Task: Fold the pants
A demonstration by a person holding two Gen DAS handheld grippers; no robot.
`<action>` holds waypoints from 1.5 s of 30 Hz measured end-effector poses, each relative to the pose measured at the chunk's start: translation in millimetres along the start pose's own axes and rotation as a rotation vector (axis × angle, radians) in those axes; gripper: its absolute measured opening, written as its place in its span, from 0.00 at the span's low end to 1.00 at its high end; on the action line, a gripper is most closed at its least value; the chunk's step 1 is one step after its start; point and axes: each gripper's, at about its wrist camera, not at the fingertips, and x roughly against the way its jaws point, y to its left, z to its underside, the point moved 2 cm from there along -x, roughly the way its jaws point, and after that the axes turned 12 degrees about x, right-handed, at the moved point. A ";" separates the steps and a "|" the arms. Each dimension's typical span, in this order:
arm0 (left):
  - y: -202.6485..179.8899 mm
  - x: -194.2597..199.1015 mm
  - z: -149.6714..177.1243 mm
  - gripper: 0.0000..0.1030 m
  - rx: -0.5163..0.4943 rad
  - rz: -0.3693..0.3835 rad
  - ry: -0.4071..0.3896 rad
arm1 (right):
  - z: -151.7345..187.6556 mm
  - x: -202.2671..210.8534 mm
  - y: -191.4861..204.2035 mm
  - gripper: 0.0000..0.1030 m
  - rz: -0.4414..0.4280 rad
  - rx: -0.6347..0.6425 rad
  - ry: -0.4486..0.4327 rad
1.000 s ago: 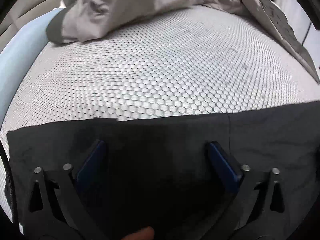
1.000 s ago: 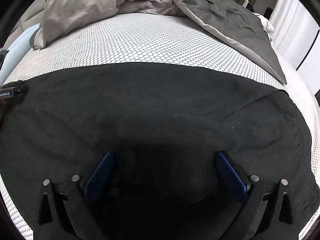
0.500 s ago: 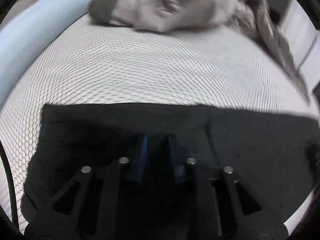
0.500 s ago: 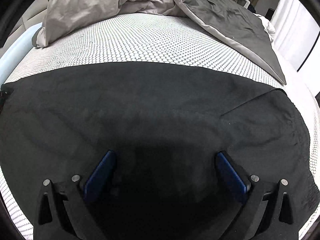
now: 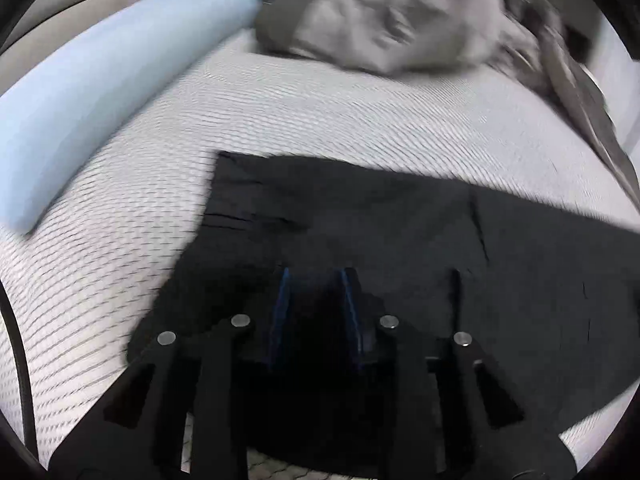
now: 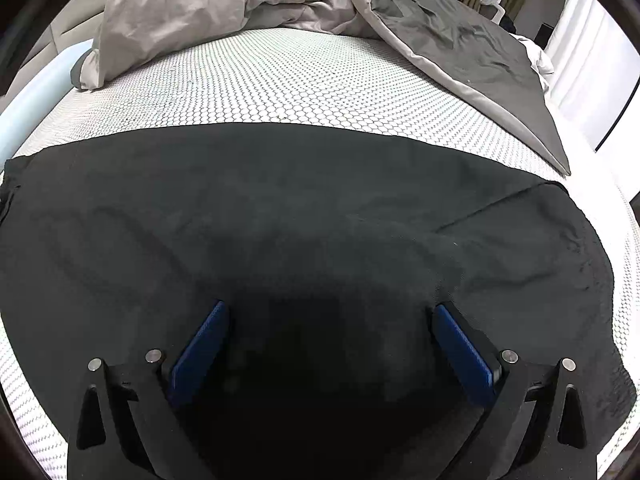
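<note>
The black soft-cloth pants [image 5: 400,220] lie flat on the bed's white honeycomb-mesh mattress [image 5: 320,120], filling the lower half from nine to three o'clock. They look light, limp and matte, best pinched at a hem or edge. The left tool [image 5: 316,280] is opening, dark cloth between its narrow jaws. The right tool [image 6: 328,312] hangs wide apart over the cloth, gripping nothing.

Dim indoor light. Left wrist view motion-blurred throughout, bed [image 5: 360,120] pattern smeared. Right wrist view sharp. Fisheye bending and dark vignette at edges. Black pants [image 6: 300,208] underexposed, detail lost.
</note>
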 end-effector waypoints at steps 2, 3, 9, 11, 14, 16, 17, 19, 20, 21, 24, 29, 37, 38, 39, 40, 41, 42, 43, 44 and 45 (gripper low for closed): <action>-0.9 17.0 4.1 0.24 0.036 0.018 -0.017 | 3.4 6.4 -4.9 1.00 0.005 -0.009 -0.011; -6.9 28.4 10.5 0.28 0.044 0.069 -0.017 | 4.3 9.9 -6.5 1.00 0.002 -0.012 -0.019; -85.4 73.3 73.5 0.86 -0.054 0.259 -0.031 | 6.4 29.5 25.6 0.99 -0.106 0.099 -0.068; -120.9 79.3 98.2 0.87 -0.100 0.305 0.005 | 9.6 28.6 45.2 0.99 -0.107 0.184 -0.051; -178.4 80.3 133.6 0.87 -0.190 0.371 0.082 | 20.3 29.2 52.7 0.99 -0.103 0.266 -0.040; -211.0 84.5 155.6 0.87 -0.229 0.402 0.079 | 27.5 34.0 34.8 0.99 -0.116 0.240 -0.039; -224.4 83.0 163.9 0.87 -0.244 0.412 0.085 | 33.6 35.2 20.6 0.99 -0.098 0.219 -0.026; -247.1 76.6 183.7 0.87 -0.285 0.415 0.119 | 47.7 33.0 -5.8 0.99 -0.063 0.181 0.008; -253.2 76.6 194.4 0.87 -0.295 0.404 0.126 | 56.0 31.5 -21.1 0.99 -0.053 0.149 0.019; -257.8 72.9 201.9 0.87 -0.311 0.378 0.120 | 65.1 30.1 -37.7 0.99 -0.050 0.109 0.027; -263.8 75.8 215.9 0.89 -0.364 0.365 0.106 | 87.5 35.8 -77.3 0.98 -0.007 0.041 0.010; -262.7 69.5 212.1 0.92 -0.371 0.370 0.110 | 103.8 60.7 -109.3 0.93 -0.073 -0.064 -0.102; -258.7 68.4 205.7 0.93 -0.371 0.371 0.108 | 105.6 78.9 -126.8 0.94 0.133 -0.156 -0.103; -259.3 69.0 206.3 0.93 -0.375 0.367 0.108 | 109.3 65.1 -130.4 0.94 0.157 -0.162 -0.046; -260.5 69.6 206.2 0.93 -0.379 0.363 0.106 | 114.6 49.3 -132.0 0.93 0.147 -0.163 0.005; -262.6 69.7 205.1 0.93 -0.383 0.359 0.104 | 119.9 32.4 -132.4 0.93 0.113 -0.169 0.047; -263.3 68.9 204.1 0.93 -0.385 0.354 0.102 | 121.5 28.1 -132.3 0.94 0.108 -0.177 0.047; -263.6 69.0 203.7 0.93 -0.384 0.349 0.099 | 119.6 33.9 -132.0 0.94 0.120 -0.181 0.039; -264.1 69.7 203.1 0.93 -0.384 0.344 0.097 | 115.0 45.2 -131.9 0.93 0.138 -0.189 0.020; -264.5 70.2 202.5 0.93 -0.384 0.342 0.095 | 108.9 59.5 -131.8 0.93 0.148 -0.201 -0.026; -264.7 70.6 202.3 0.93 -0.383 0.339 0.093 | 103.9 70.4 -131.9 0.93 0.150 -0.214 -0.064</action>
